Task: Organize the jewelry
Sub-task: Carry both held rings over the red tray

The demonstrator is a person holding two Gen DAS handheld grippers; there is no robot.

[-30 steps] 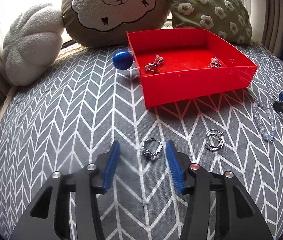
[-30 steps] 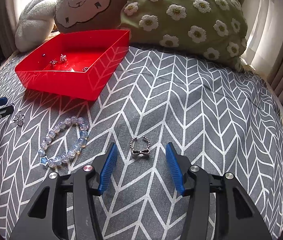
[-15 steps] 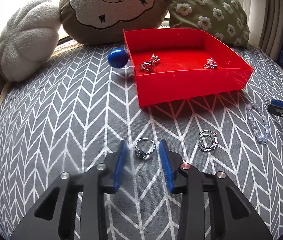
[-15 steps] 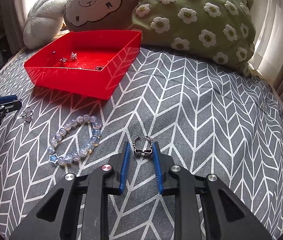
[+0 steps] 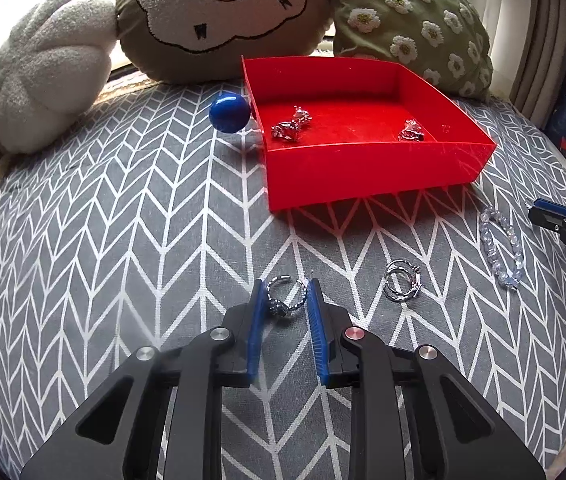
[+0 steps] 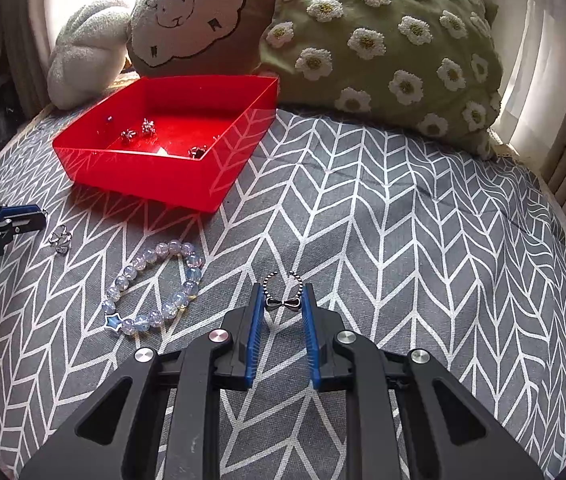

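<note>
Here, the left gripper (image 5: 286, 300) clamps a gemmed ring (image 5: 286, 301) and the right gripper (image 6: 282, 300) a bow ring (image 6: 283, 294); the red tray (image 5: 363, 176) ahead holds a few pieces, while a beaded bracelet (image 6: 155, 286) and double ring (image 5: 402, 280) lie unsorted between both tools.

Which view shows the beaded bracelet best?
The right wrist view: the beaded bracelet lies whole and close on the fabric, each bead and its blue star charm distinct. In the left wrist view the bracelet sits near the right edge, stretched by the fisheye, beads blurred.
</note>
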